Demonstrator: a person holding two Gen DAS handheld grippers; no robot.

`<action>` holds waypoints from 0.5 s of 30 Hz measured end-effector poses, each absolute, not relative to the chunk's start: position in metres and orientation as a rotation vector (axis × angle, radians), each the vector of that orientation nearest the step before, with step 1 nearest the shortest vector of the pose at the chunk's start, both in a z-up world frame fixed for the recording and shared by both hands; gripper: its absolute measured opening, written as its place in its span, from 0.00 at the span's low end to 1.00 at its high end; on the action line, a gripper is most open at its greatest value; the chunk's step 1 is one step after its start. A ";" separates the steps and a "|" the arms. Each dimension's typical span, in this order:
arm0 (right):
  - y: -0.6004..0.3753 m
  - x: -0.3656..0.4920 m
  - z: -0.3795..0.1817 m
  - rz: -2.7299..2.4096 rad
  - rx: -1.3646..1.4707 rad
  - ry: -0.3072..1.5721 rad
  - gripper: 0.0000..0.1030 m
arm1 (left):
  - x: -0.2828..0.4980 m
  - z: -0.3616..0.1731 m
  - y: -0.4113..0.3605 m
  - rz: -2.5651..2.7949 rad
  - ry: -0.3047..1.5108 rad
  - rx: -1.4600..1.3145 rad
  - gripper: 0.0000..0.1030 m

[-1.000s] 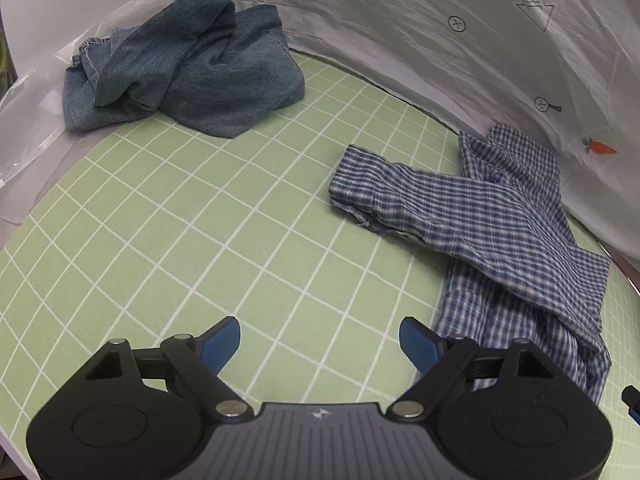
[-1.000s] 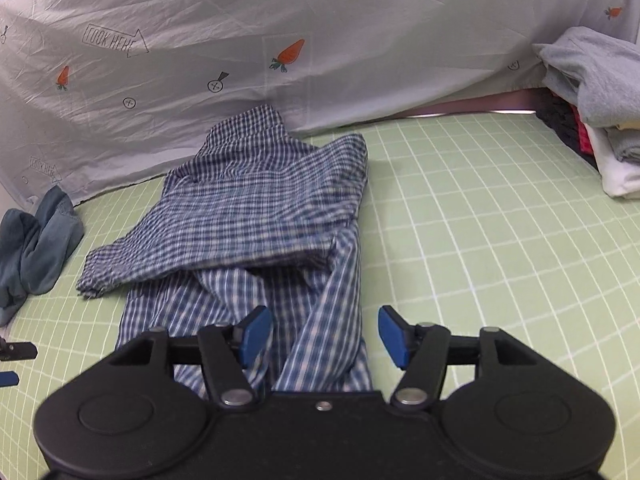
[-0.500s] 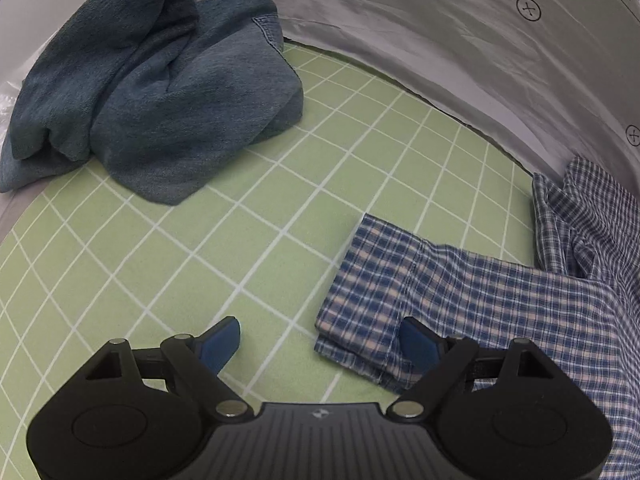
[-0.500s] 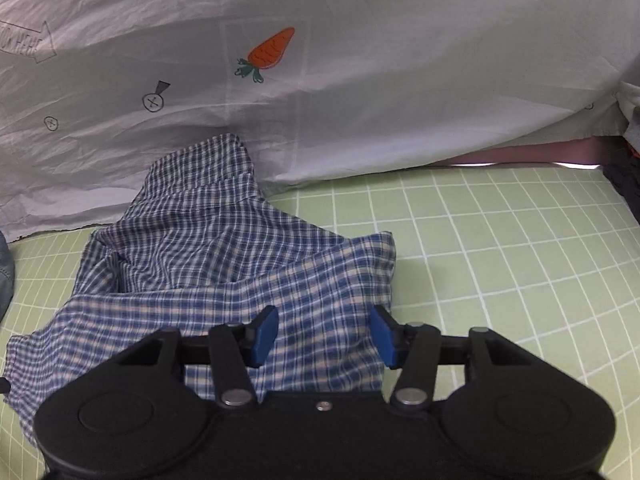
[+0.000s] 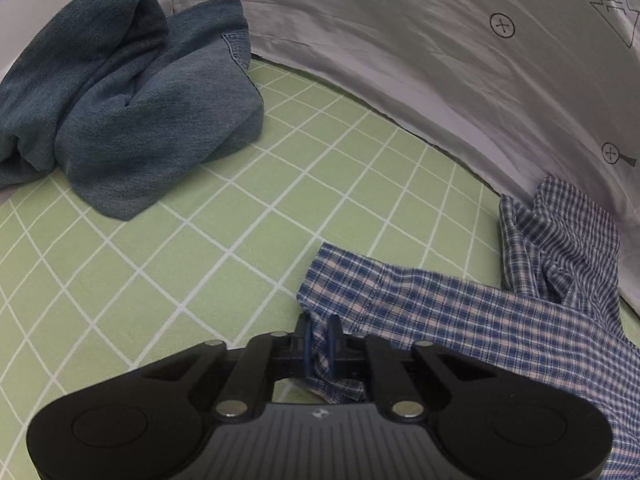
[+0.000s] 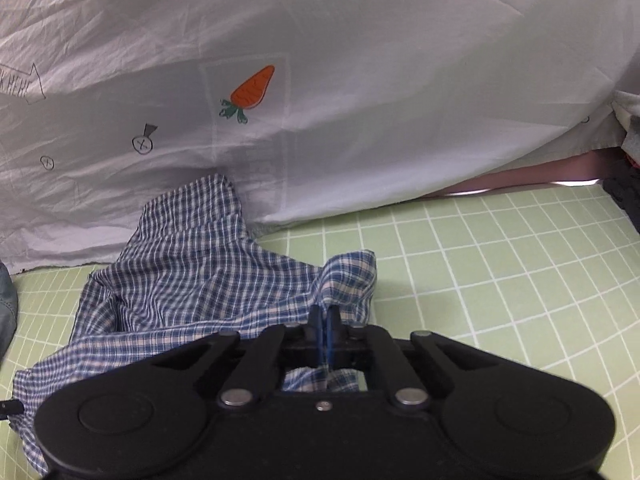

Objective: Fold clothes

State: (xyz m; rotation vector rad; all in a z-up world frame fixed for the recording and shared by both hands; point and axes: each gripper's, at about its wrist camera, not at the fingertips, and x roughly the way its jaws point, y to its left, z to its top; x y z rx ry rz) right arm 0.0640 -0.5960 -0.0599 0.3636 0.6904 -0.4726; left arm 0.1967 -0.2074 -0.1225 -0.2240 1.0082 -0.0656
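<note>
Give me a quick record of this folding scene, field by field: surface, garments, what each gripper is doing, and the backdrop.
surface: green mat with white grid
garment in work: blue checked shirt, crumpled, lying on the mat
other garment: denim piece, bunched in a heap at the far left, apart from the shirt
left gripper: shut on the shirt's cuff end
right gripper: shut on a raised fold at the shirt's edge
backdrop: white sheet with a carrot print, behind the shirt
</note>
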 end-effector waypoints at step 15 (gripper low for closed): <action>-0.590 0.059 0.006 -0.451 0.339 0.487 0.01 | 0.171 0.014 -0.162 -0.171 0.681 -0.416 0.04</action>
